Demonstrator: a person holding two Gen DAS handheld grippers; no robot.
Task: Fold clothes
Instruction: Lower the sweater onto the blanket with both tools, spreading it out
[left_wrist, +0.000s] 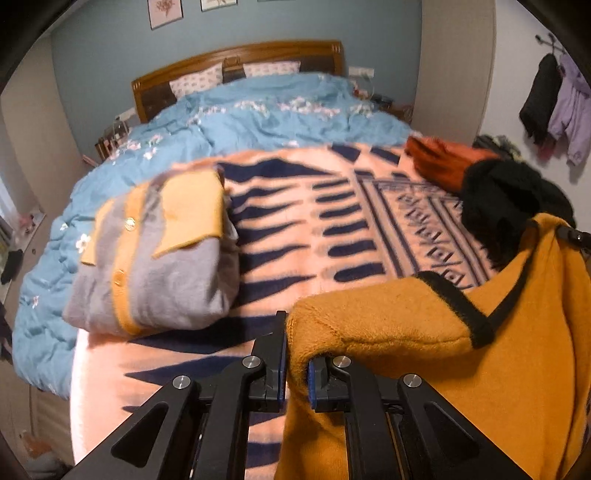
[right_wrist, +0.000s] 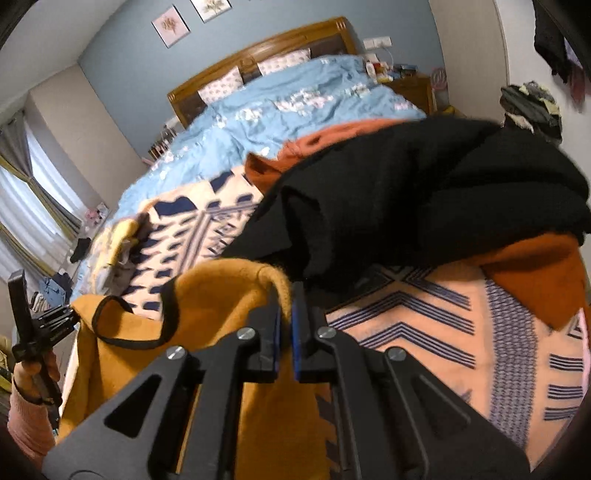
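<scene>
While both grippers pinch the same mustard-yellow sweater, it hangs between them above the near edge of the bed. In the left wrist view the left gripper has its jaws drawn narrow around a thick fold at the sweater's left shoulder, with fabric bulging over the right finger and draping down below. A black trim band runs along the neckline, which sags in a loop toward the right.

From the right wrist view, the right gripper is clamped nearly closed on the other shoulder edge of the sweater, a rolled hem pressed between the blue pads. At the far left of this view the left gripper appears held in a hand with a pink cuff.

Beneath the sweater lies a peach blanket with dark blue patterns. On its left side sits a folded grey cardigan with yellow trim and buttons, lying flat, well apart from the held sweater. On the right, a heap of black knitwear rests on an orange-red garment; the black pile lies just beyond the right gripper. Farther back, a rumpled light blue duvet covers the bed up to the wooden headboard.
</scene>
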